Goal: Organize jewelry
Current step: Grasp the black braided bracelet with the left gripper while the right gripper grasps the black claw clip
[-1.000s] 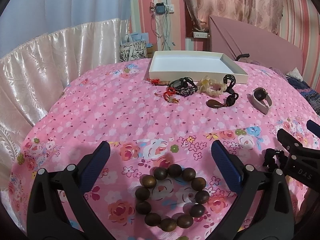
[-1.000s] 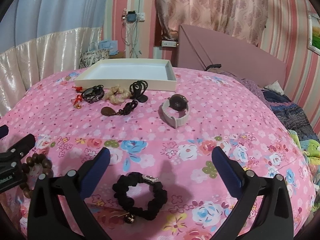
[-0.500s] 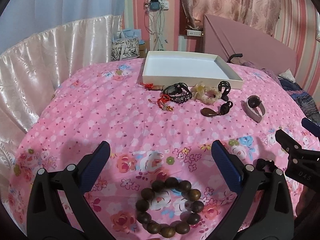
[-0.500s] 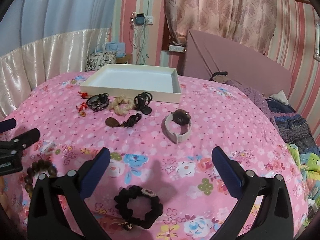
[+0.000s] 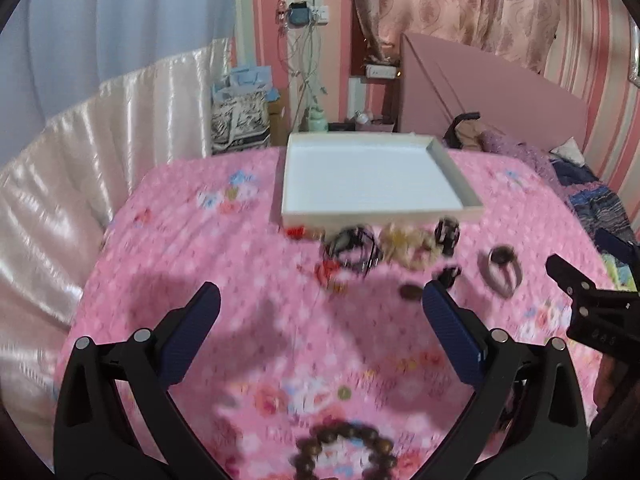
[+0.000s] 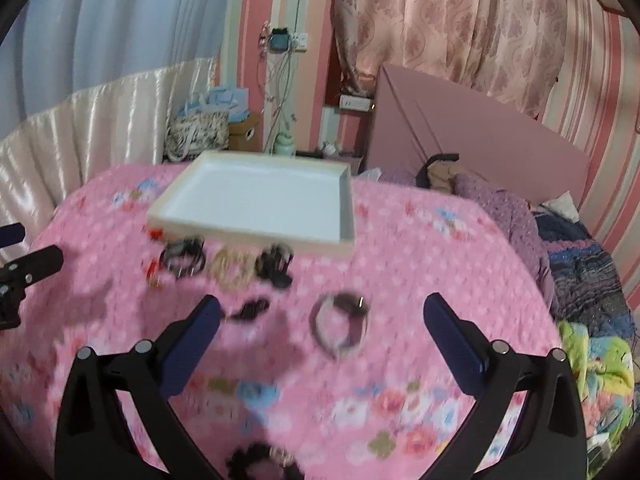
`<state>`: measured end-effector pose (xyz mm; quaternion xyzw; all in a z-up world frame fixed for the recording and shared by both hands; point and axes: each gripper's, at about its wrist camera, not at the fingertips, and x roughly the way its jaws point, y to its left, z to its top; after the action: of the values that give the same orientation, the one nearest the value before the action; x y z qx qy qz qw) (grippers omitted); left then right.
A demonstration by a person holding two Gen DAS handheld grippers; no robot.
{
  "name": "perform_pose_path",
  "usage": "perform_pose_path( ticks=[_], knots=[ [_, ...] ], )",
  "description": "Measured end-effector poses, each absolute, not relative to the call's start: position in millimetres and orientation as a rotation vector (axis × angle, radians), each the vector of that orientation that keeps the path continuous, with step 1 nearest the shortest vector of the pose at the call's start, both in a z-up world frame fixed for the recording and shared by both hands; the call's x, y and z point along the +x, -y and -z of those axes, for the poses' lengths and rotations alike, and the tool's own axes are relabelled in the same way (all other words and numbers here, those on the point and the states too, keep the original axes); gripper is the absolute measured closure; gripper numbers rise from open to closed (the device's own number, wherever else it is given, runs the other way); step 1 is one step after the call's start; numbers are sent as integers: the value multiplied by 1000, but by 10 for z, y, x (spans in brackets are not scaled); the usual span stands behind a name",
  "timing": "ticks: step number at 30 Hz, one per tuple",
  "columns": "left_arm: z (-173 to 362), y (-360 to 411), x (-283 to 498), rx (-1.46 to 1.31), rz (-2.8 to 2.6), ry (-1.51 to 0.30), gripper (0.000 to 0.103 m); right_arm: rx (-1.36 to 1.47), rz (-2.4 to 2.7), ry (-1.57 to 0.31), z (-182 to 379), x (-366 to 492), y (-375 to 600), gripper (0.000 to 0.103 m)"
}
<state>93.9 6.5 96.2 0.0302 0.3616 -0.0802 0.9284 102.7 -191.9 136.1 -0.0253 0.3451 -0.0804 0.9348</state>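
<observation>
A white empty tray (image 5: 456,178) (image 6: 346,208) lies on the far part of the pink floral bedspread. In front of it lie a black bracelet (image 5: 352,248) (image 6: 182,260), a pale beaded bracelet (image 5: 404,246) (image 6: 234,266), a black hair tie (image 5: 448,234) (image 6: 276,264), a red charm (image 5: 330,272), a brown pendant (image 5: 412,291) and a watch (image 5: 502,272) (image 6: 342,324). A brown bead bracelet (image 5: 344,452) lies below my open left gripper (image 5: 318,328). A black scrunchie (image 6: 260,462) lies below my open right gripper (image 6: 320,332). Both grippers are empty and held above the bed.
A satin bed skirt (image 5: 80,168) runs along the left. A pink headboard (image 6: 480,128) and bundled clothes (image 6: 580,272) are at the right. Bags (image 5: 240,120) and a socket with cables (image 5: 298,16) stand behind the bed. The views are motion-blurred.
Both grippers have risen and drawn back from the bed. The bead bracelet and the scrunchie have slid toward the bottom edge of their views. Both stay open.
</observation>
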Motion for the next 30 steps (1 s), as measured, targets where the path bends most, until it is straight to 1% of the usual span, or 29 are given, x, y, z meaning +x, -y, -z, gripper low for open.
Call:
perform_pose_path(
  ticks=[6,9,16,18,22,24,28,30],
  knots=[
    [-1147,-23,1440,30,230,-759,3,-25,163,-782,-1446,1637,1925,2],
    [-1157,9,1670,36,216,-754,3,-31,158,-803,-1412,1838,1925,2],
    [-1167,29,2051,13,250,-775,3,56,128,-893,-1309,2311,2042,2],
    [-1112,15,2115,6,262,-779,3,69,128,-909,-1240,2384,2060,2],
    [-795,20,2243,8,252,-818,3,80,115,-963,-1000,2509,2044,4],
    [-564,-2,2332,5,240,-863,3,85,112,-988,-879,2555,2053,12],
    [-283,-12,2490,12,234,-933,9,120,102,-1027,-634,2629,2053,14],
    [-170,9,2528,19,243,-948,9,115,85,-1052,-534,2658,2021,26]
  ],
)
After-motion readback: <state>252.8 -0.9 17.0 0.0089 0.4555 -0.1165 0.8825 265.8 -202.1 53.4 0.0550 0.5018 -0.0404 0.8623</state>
